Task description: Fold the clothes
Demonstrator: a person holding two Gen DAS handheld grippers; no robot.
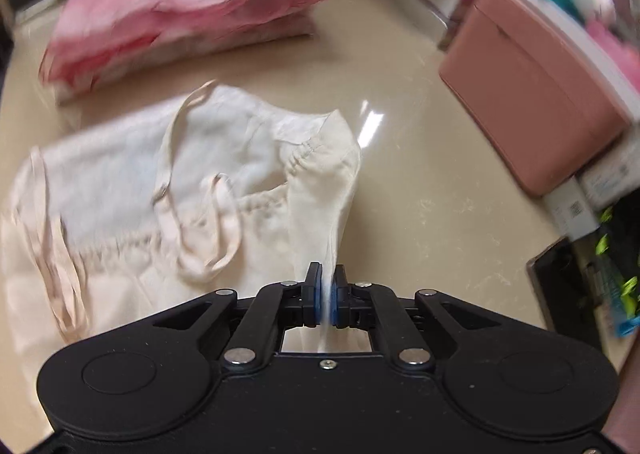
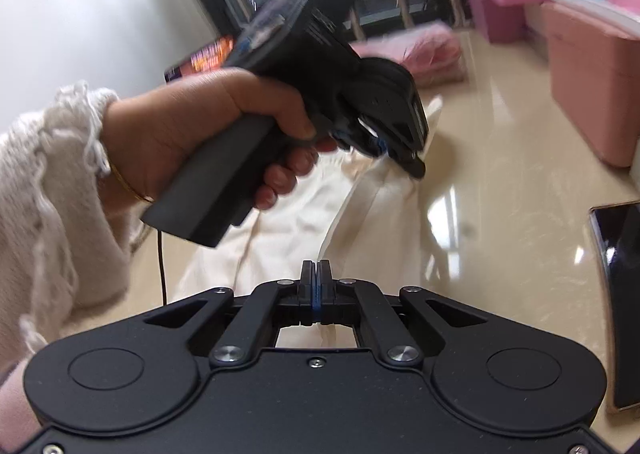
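Cream camisole (image 1: 168, 190) lies spread on the glossy worktop (image 1: 420, 182) just in front of a stack of folded pink clothes (image 1: 180, 10), its right edge lifted off the surface, so this reads as mid-fold; the next move likely calls for both pinched points to travel together across the body so the edge lands flat. Left hand-held gripper (image 1: 327, 286) is clamped on that raised edge, fabric between the pads. Right hand-held gripper (image 2: 316, 286) has its jaws together over the nearer cloth, but whether any is caught I cannot tell.
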